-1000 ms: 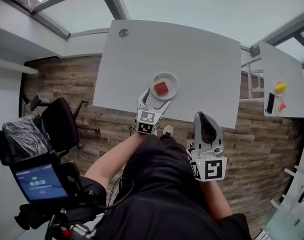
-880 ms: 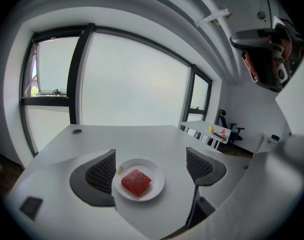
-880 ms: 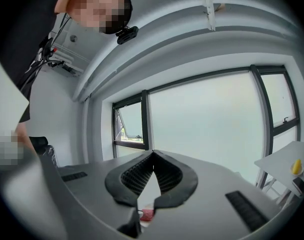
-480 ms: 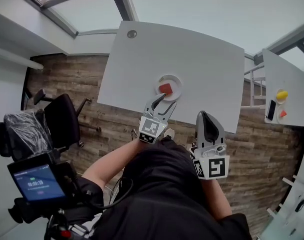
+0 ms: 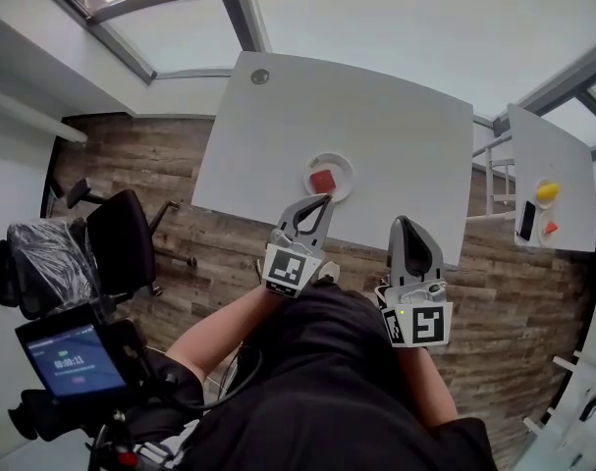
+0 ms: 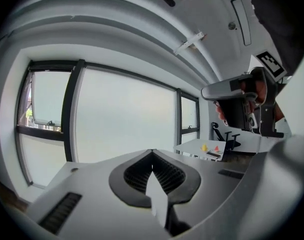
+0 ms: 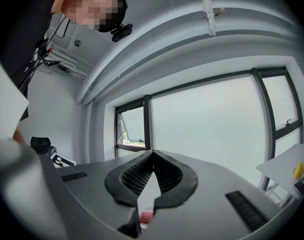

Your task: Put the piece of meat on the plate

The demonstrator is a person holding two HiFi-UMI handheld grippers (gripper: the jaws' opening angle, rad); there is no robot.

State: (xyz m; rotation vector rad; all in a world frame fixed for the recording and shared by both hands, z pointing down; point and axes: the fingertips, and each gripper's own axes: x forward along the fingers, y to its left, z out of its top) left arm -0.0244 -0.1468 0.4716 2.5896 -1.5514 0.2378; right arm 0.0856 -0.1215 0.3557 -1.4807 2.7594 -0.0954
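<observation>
Since the red piece of meat [image 5: 323, 181] already lies in the middle of the white plate [image 5: 345, 168] on the grey table [image 5: 376, 106], the job looks done to me from the head view, with nothing left but to take the hands away. From up there the left claw [image 5: 324, 200] hangs near the plate's front side, apart from the meat, and the right claw [image 5: 407, 222] is held off to the right of the plate, by the table's front edge. How high either one is above the tabletop I cannot judge from that steep angle, and the small things on the second table [image 5: 558, 140] are too tiny to name. Looking along the left claw [image 6: 152, 152], its jaws have just been closing and meet at the tip with nothing between them. Only the windows [image 6: 121, 119] and the far table show beyond, so neither plate nor meat can be seen there. Looking along the right claw [image 7: 153, 153], its jaws are likewise pressed together and empty, pointing at the window. A small red patch [image 7: 146, 217] peeks through the gap low down between them, probably the meat, though it is too small and cut off to be sure.
</observation>
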